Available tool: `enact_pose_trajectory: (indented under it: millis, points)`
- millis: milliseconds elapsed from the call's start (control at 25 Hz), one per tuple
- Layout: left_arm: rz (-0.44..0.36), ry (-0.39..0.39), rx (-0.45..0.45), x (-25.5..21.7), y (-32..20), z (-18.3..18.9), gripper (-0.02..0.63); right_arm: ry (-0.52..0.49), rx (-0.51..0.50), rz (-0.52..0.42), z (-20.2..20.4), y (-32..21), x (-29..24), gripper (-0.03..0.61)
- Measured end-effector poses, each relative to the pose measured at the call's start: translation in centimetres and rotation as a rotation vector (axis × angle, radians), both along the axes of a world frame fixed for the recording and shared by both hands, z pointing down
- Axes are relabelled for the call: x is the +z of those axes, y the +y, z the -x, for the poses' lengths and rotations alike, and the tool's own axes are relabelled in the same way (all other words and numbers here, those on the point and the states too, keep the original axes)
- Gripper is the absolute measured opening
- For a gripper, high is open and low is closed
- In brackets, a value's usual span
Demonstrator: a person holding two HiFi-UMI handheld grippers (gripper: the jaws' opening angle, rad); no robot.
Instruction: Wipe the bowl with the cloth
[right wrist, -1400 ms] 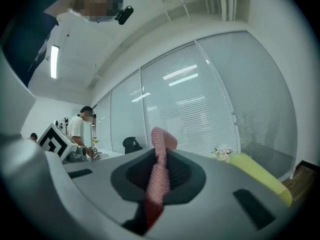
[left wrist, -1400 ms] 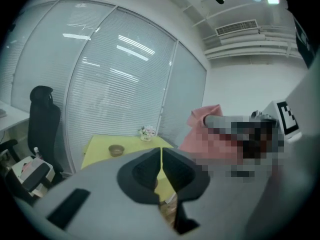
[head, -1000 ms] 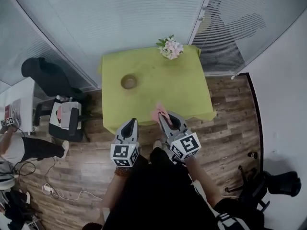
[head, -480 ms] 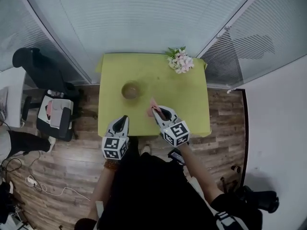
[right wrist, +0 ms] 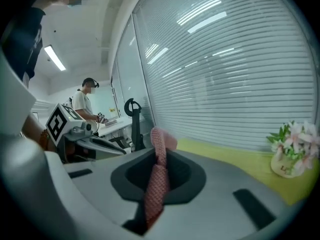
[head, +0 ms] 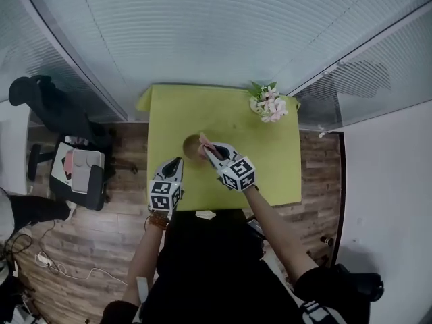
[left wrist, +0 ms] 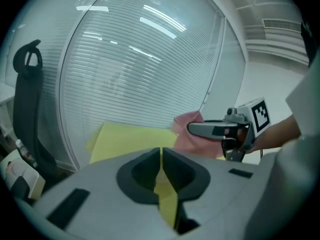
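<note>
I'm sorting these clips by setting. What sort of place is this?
Probably an office: glass partitions hung with blinds, a black office chair, and a small table under a green cover on wood flooring.

An office: glass partitions with slatted blinds stand beyond the left claw, with a black swivel chair off to its left.

The square table at centre frame wore a lime-green cover. The small round bowl was tan-brown, the mesh-textured fabric cloth pink. Pink-and-white flowers with green leaves stood upper right. The plank floor showed brown wood grain.
</note>
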State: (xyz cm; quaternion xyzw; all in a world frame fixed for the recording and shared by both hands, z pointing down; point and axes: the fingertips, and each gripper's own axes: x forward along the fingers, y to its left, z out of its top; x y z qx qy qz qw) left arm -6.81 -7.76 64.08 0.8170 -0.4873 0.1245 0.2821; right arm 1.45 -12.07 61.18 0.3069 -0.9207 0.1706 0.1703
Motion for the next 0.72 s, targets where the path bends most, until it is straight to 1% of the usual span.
enact_pose_trajectory:
  millis: [120,200,280,360,480,640,720]
  points:
    - [0.063,-0.005,-0.002,2.7,-2.0,0.7,0.02,-0.02,-0.009,0.034,1.5,-2.2,2.5,0.015]
    - [0.108,-0.012,-0.004,4.3,-3.3,0.9,0.021,-0.025,-0.025,0.073,2.4,-3.3,4.4,0.015]
    - [0.151,-0.022,0.002,6.0,-4.2,0.7,0.021,-0.01,-0.058,0.117,3.1,-3.7,6.6,0.015]
    - [0.19,-0.046,0.017,7.5,-4.9,0.4,0.021,0.036,-0.092,0.136,3.3,-4.0,8.7,0.015]
    - [0.246,-0.063,0.017,9.3,-5.5,0.3,0.021,0.116,-0.127,0.113,2.9,-4.6,10.9,0.024]
    - [0.289,-0.069,0.027,10.9,-6.2,-0.1,0.034,0.162,-0.162,0.073,2.3,-5.4,12.2,0.088]
    - [0.309,-0.07,0.035,11.7,-6.7,-0.5,0.051,0.195,-0.157,0.053,1.7,-5.8,12.5,0.112]
